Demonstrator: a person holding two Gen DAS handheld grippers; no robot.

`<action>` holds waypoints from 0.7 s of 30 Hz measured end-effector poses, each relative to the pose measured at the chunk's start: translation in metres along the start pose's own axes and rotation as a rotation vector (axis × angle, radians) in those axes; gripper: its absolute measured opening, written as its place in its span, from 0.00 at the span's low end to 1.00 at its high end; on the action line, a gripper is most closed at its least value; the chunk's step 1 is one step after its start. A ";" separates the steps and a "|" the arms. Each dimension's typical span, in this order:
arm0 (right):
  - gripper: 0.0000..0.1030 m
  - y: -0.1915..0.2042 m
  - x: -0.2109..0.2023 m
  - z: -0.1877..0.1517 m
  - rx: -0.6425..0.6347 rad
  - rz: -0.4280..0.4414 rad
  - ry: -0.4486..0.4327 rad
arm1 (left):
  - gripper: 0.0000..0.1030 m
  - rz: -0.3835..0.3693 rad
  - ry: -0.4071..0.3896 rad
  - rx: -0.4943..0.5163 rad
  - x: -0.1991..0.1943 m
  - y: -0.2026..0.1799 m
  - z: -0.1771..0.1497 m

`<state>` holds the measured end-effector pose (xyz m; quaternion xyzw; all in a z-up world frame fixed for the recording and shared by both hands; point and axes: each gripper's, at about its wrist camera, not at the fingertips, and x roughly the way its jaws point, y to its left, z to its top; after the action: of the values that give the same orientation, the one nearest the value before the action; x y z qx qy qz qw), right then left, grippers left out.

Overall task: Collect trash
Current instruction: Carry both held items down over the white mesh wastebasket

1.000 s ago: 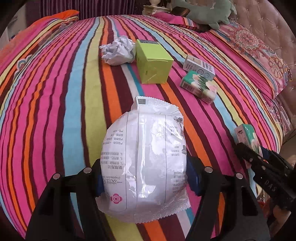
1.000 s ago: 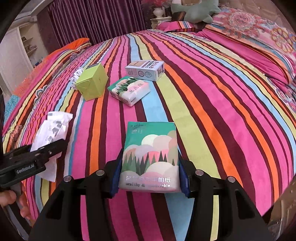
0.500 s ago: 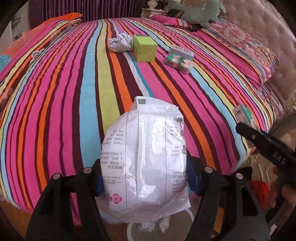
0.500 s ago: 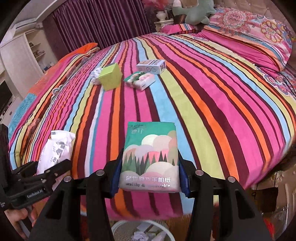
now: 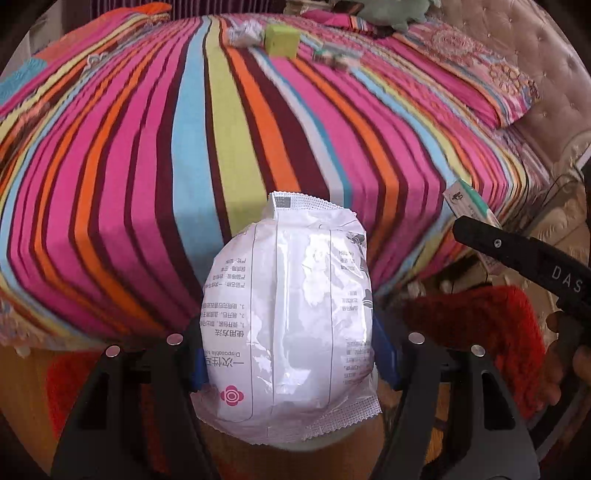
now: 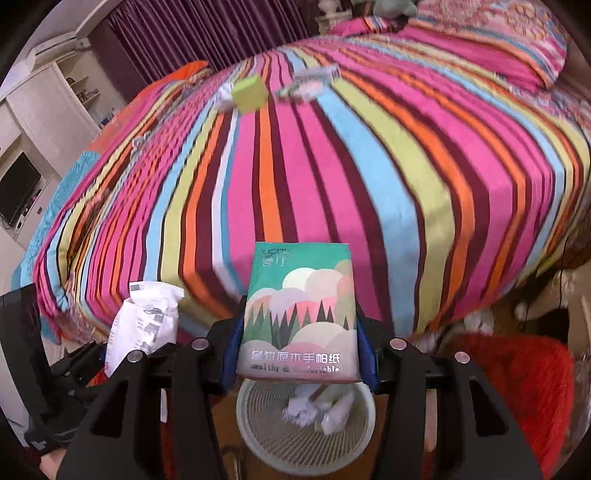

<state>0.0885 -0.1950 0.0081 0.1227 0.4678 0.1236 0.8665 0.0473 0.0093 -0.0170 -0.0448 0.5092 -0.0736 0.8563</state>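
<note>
My left gripper (image 5: 288, 354) is shut on a white plastic packet (image 5: 288, 317) with printed text, held off the foot edge of the bed. My right gripper (image 6: 299, 350) is shut on a green tissue pack (image 6: 301, 314) with a forest picture, held just above a white mesh waste basket (image 6: 273, 439) on the floor, which holds crumpled paper. The left gripper and its white packet (image 6: 147, 321) show at the lower left of the right wrist view. The right gripper's arm (image 5: 524, 258) shows at the right of the left wrist view.
A striped bed (image 5: 221, 129) fills both views. At its far end lie a green box (image 5: 282, 40), crumpled paper (image 5: 243, 33) and small packs (image 6: 310, 79). A red fluffy rug (image 6: 517, 376) lies on the floor. A padded headboard (image 5: 524, 48) stands at right.
Both grippers have pulled back from over the bed past its foot edge, still holding their items. The waste basket has come fully into the right wrist view below the tissue pack.
</note>
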 end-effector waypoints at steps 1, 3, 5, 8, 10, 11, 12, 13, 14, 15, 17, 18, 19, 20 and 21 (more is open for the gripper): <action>0.47 -0.003 0.004 -0.008 0.019 0.004 0.030 | 0.64 -0.001 0.017 -0.005 0.003 -0.001 -0.008; 0.47 -0.006 0.008 -0.017 0.049 0.018 0.067 | 0.64 0.003 0.046 -0.003 0.008 -0.002 -0.019; 0.47 -0.012 0.016 -0.028 0.088 0.024 0.123 | 0.64 0.017 0.083 0.009 0.016 -0.005 -0.028; 0.47 -0.021 0.028 -0.041 0.144 0.030 0.196 | 0.64 0.026 0.123 0.017 0.025 -0.007 -0.036; 0.47 -0.027 0.037 -0.048 0.180 0.036 0.246 | 0.64 0.034 0.147 0.031 0.031 -0.010 -0.038; 0.47 -0.027 0.038 -0.051 0.187 0.038 0.261 | 0.64 0.038 0.167 0.037 0.036 -0.011 -0.039; 0.47 -0.028 0.040 -0.054 0.194 0.039 0.275 | 0.64 0.041 0.190 0.041 0.041 -0.012 -0.041; 0.47 -0.029 0.046 -0.057 0.206 0.040 0.299 | 0.64 0.042 0.210 0.044 0.046 -0.012 -0.042; 0.47 -0.028 0.048 -0.060 0.210 0.040 0.311 | 0.64 0.045 0.234 0.046 0.052 -0.013 -0.044; 0.47 -0.029 0.052 -0.062 0.219 0.041 0.333 | 0.64 0.048 0.251 0.047 0.057 -0.013 -0.044; 0.47 -0.029 0.055 -0.065 0.231 0.043 0.360 | 0.64 0.053 0.292 0.054 0.067 -0.016 -0.048; 0.47 -0.030 0.058 -0.067 0.238 0.043 0.378 | 0.64 0.056 0.307 0.060 0.071 -0.018 -0.049; 0.47 -0.030 0.061 -0.069 0.246 0.045 0.393 | 0.64 0.058 0.325 0.066 0.075 -0.019 -0.050; 0.47 -0.031 0.064 -0.071 0.252 0.046 0.403 | 0.64 0.059 0.339 0.069 0.079 -0.020 -0.052; 0.47 -0.032 0.066 -0.073 0.258 0.046 0.414 | 0.64 0.060 0.355 0.071 0.083 -0.021 -0.053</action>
<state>0.0655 -0.1960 -0.0925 0.2149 0.6444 0.1052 0.7263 0.0383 -0.0258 -0.1107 0.0143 0.6506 -0.0730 0.7558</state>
